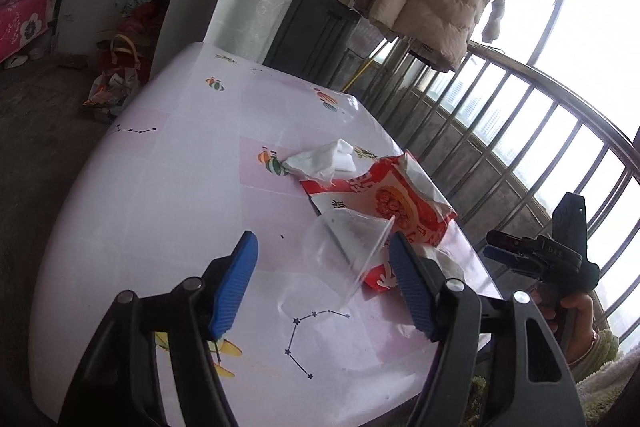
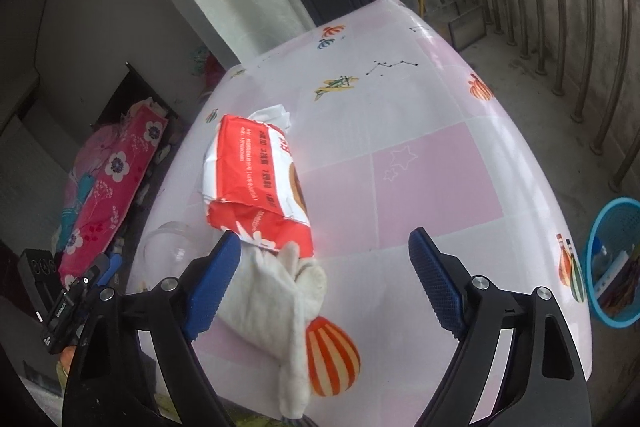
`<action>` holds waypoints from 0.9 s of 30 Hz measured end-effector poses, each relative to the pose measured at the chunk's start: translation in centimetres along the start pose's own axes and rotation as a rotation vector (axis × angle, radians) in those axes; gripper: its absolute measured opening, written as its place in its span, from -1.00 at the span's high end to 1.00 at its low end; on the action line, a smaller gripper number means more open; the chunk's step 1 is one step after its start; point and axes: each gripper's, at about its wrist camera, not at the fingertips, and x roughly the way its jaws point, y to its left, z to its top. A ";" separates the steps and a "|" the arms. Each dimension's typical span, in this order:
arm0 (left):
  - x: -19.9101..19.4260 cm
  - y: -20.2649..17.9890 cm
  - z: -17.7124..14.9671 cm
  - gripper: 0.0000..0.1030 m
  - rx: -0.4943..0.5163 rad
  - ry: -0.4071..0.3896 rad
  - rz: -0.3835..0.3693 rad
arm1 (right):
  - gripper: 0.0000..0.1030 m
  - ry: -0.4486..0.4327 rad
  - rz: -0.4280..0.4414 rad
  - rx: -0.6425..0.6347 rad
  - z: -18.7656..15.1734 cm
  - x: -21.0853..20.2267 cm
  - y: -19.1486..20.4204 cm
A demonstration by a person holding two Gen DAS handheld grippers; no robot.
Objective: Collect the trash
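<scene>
— Left gripper (image 1: 320,281) stood wide over the table (image 1: 132,211), a clear plastic cup (image 1: 344,251) lying between its blue pads, unpinched.
— And the right gripper (image 2: 326,281)?
— Wide too, gripping nothing; a crumpled white tissue (image 2: 280,303) lay by one pad, just beside the red wrapper (image 2: 260,183).

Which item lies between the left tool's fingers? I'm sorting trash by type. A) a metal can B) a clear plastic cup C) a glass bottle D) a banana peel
B: a clear plastic cup lies on its side on the table between the left tool's open blue fingers, beside the red wrapper.
</scene>
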 end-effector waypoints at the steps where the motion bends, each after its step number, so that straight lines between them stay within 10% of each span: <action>1: 0.1 -0.5 -0.1 -0.23 0.020 0.006 -0.014 | -0.52 0.011 0.014 -0.019 -0.3 0.0 0.4; 9: 2.6 -4.3 -1.1 0.10 0.190 0.088 0.062 | -0.27 0.121 -0.003 -0.144 -3.3 1.7 2.4; 17: 5.7 -5.3 -1.2 0.58 0.265 0.133 0.167 | 0.50 0.185 0.008 -0.127 -4.0 2.9 2.2; 22: 6.9 -4.5 -1.1 0.88 0.233 0.156 0.220 | 0.94 0.173 0.059 -0.130 -4.2 2.1 2.5; 27: 6.6 -3.7 -0.8 0.92 0.190 0.131 0.231 | 0.96 0.136 0.112 -0.155 -4.3 0.8 3.3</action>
